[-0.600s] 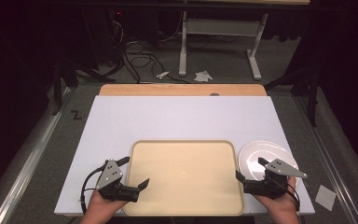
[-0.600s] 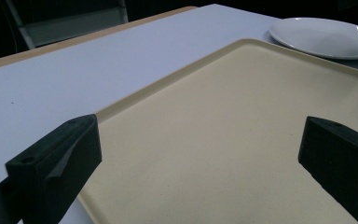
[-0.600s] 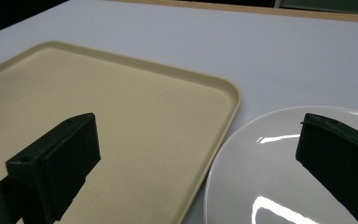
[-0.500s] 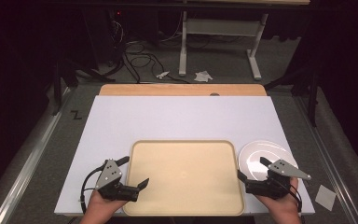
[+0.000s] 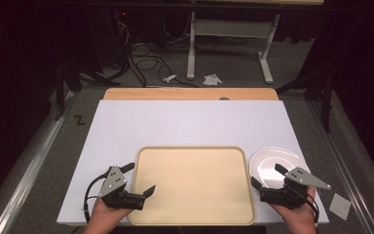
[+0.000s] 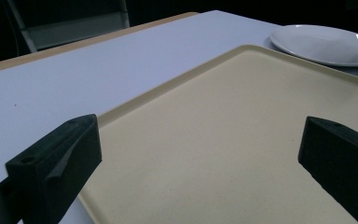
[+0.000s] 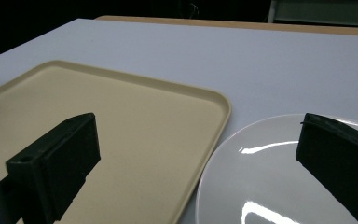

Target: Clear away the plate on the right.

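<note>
A white table [image 5: 185, 126] took up most of the high view, with a strip of bare wood [image 5: 190, 93] along its far edge and dark floor with cables beyond. On the near half of the table lay a flat beige tray [image 5: 192, 183], with nothing on it, its near rim close to the table's near edge. Just beside the tray's right rim sat a round white plate [image 5: 272, 163], also bare; in the right gripper view the tray [image 7: 121, 116] and plate [image 7: 261, 172] sat very close, though whether they touched could not be told.

The left gripper [image 5: 143, 183], held in the person's left hand [image 5: 108, 215], hovered at the tray's near left corner. Its jaws were spread wide, one over the tray's left rim and one over the tray's surface, with nothing between them, as the left gripper view of the tray [image 6: 242, 140] confirmed.

The right gripper [image 5: 268, 176], held in the right hand [image 5: 299, 218], sat at the tray's near right corner. Its jaws stood fully apart, one over the tray's edge and one over the plate, gripping nothing.
</note>
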### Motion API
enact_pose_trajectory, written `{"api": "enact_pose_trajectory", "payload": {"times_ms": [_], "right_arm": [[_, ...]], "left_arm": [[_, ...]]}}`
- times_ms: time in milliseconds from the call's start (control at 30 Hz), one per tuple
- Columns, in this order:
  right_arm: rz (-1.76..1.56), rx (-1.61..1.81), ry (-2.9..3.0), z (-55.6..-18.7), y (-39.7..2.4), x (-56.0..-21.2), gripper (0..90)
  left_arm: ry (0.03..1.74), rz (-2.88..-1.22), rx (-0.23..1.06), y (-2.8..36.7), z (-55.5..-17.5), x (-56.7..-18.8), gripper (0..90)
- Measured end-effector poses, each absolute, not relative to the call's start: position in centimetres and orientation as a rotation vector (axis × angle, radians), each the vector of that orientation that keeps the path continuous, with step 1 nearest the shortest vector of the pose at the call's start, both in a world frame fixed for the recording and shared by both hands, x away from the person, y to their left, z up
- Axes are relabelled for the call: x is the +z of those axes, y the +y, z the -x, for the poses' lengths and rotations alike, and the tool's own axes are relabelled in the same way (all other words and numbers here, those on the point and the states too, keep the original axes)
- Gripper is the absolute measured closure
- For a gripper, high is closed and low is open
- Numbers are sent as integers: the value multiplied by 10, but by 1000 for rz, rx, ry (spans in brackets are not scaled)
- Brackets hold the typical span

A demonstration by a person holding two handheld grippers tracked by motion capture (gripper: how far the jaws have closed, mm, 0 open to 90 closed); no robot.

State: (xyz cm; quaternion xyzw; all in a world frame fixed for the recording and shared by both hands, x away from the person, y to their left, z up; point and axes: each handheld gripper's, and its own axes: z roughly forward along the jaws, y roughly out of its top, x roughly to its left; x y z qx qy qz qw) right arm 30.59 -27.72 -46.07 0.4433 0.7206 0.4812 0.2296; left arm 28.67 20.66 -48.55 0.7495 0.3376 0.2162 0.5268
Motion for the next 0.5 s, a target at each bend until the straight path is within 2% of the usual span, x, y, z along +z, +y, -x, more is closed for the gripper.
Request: {"api": "enact_pose_trajectory", "payload": {"times_ms": [500], "right_arm": [[-1218,1329,1984,-307,-278,-461,1]], "left_arm": [[826,-1774,506,210,-288,-485,3]]}}
